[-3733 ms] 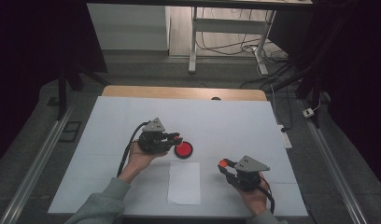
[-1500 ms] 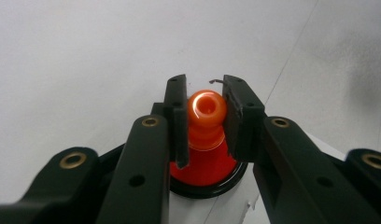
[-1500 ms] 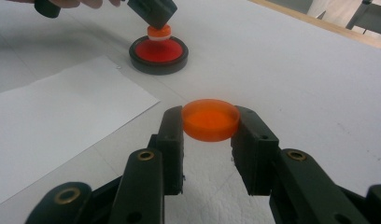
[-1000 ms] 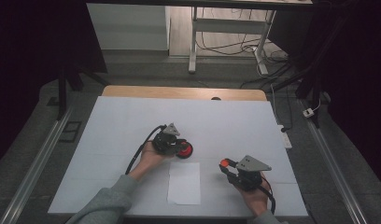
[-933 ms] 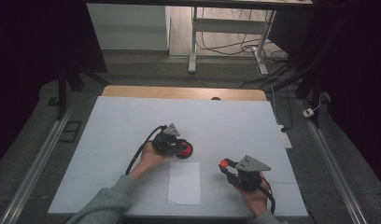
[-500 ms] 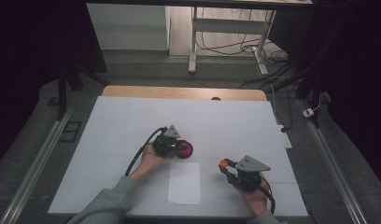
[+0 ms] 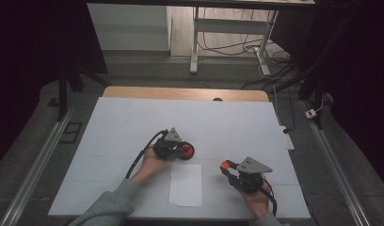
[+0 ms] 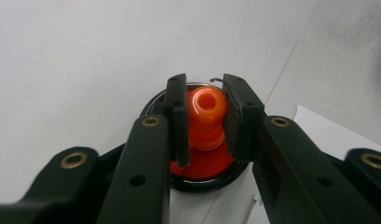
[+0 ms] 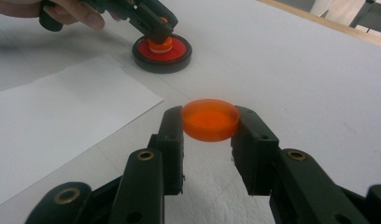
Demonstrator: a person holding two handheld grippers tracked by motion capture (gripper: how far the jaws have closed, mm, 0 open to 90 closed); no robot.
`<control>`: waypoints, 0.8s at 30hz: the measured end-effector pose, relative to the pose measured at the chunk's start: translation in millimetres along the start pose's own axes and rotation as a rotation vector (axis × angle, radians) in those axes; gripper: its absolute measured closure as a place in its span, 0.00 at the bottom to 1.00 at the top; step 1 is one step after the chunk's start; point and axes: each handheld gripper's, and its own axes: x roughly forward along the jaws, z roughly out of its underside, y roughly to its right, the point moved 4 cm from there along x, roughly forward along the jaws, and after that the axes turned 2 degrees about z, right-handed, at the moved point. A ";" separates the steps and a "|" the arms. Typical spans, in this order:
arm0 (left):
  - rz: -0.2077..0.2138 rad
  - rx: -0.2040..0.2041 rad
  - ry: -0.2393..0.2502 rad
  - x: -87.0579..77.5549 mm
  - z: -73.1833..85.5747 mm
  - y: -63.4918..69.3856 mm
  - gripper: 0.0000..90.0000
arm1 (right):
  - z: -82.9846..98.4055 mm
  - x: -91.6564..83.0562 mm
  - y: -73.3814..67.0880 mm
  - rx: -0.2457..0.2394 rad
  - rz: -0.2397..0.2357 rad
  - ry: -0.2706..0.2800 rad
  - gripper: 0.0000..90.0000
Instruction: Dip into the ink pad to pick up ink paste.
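The left tool view shows the orange knob point(image 8: 206, 116) clamped by the left tool point(image 8: 205, 119), above a red black-rimmed disc point(image 8: 205, 170). The right tool point(image 9: 211, 122) grips an orange puck point(image 9: 210, 119) above the surface point(image 7: 228, 125); the high view adds a white sheet point(image 7: 186, 184) lying between both hands.

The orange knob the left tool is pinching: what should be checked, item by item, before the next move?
1. Left tool on the orange knob, a jaw on each side: ok.
2. Knob's round black base flat on the white table: ok.
3. Right tool gripping the orange disc by its rim: ok.
4. Disc apart from the base: ok.
5. Sheet of paper lying flat between the hands: ok.
6. Whether the knob lifts off its base: cannot tell.
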 end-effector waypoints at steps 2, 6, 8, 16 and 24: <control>-0.003 0.001 0.003 0.2 0.2 0.5 0.81 | -0.6 -0.6 -0.4 0.000 0.001 0.003 0.72; -0.007 0.002 0.006 0.2 0.4 1.0 0.81 | -0.4 -1.4 0.8 0.001 0.005 0.001 0.72; -0.008 0.002 0.006 0.4 0.3 1.0 0.81 | -0.5 -1.2 0.6 0.001 0.005 0.004 0.72; -0.011 0.001 0.007 0.6 0.2 1.3 0.81 | -0.4 -0.1 -0.2 -0.001 0.001 -0.002 0.72; -0.011 0.006 0.025 -4.4 -3.1 -0.1 0.81 | -1.0 -0.7 0.0 -0.001 0.003 0.001 0.72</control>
